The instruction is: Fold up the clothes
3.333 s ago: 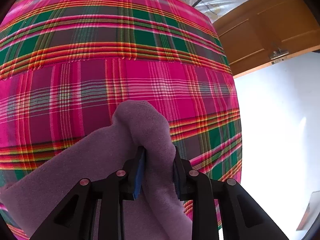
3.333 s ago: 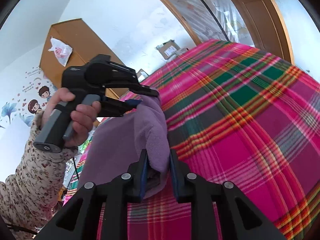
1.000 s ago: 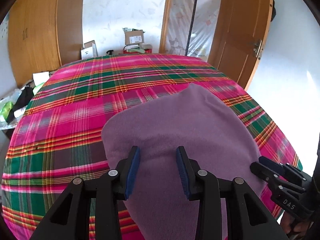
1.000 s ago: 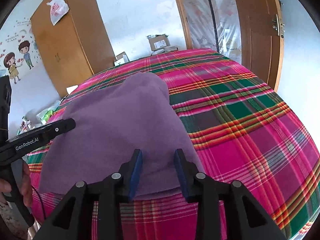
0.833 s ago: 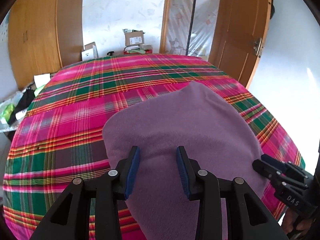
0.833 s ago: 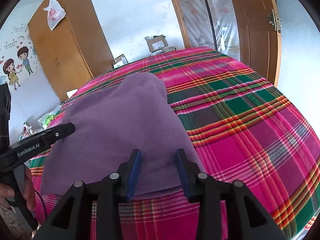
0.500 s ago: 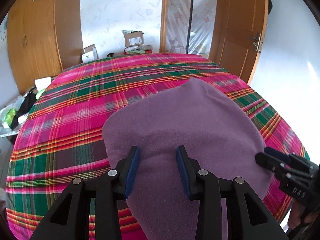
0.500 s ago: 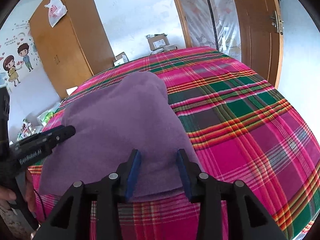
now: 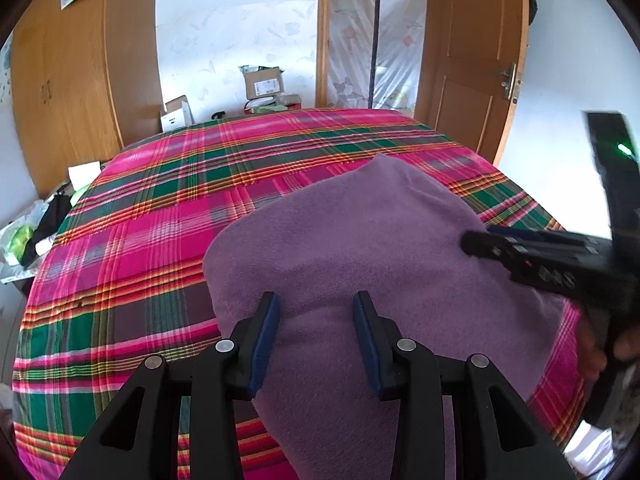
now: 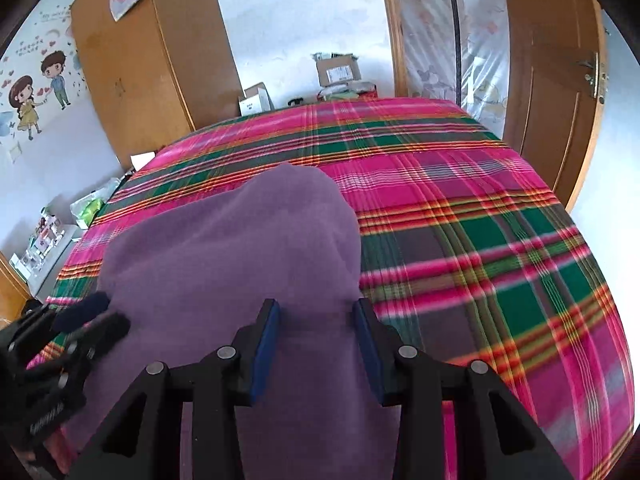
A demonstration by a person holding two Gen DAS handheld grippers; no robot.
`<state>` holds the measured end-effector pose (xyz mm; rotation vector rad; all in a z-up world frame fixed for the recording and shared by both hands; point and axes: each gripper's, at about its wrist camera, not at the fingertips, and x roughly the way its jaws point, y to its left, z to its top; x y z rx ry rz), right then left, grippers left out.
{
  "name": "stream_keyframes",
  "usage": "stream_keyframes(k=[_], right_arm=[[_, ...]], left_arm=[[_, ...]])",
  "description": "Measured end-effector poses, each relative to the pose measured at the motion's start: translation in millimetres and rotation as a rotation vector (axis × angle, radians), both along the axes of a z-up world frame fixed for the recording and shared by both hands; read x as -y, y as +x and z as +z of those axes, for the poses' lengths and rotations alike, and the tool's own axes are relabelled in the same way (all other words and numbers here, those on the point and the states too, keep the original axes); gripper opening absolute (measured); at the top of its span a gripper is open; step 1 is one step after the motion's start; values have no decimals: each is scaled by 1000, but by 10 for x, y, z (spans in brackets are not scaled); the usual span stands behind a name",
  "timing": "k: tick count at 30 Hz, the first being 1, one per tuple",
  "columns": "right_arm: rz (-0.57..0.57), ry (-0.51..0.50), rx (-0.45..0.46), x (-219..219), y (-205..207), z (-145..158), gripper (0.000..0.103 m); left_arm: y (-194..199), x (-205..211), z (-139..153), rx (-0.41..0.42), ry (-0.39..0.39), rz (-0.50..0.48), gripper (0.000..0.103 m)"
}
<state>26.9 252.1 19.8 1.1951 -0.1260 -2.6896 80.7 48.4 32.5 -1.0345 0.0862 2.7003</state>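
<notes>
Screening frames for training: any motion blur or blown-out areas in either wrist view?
Left wrist: purple garment sharp; right gripper at the right edge smeared; wall behind it blown out. Right wrist: plaid bedspread streaked on the right, left gripper soft.

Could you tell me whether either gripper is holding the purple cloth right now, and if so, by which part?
Nothing is held. The left gripper and right gripper are both open above the purple cloth, which lies flat on the bed.
</notes>
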Motion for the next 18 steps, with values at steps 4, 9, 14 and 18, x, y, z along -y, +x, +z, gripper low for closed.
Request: stream_keyframes(k=[4, 9, 14, 18], right_arm=[[11, -25, 67, -6, -297, -12, 39], [25, -43, 128, 21, -586, -12, 42], [-12, -101, 243, -33, -839, -63, 46], [-6, -126, 251, -54, -869, -86, 46]], left_arm=[[3, 27, -4, 0, 7, -9, 40], [1, 43, -2, 5, 16, -19, 40], [3, 97, -3, 11, 44, -33, 40], [-17, 166, 28, 42, 92, -47, 40]])
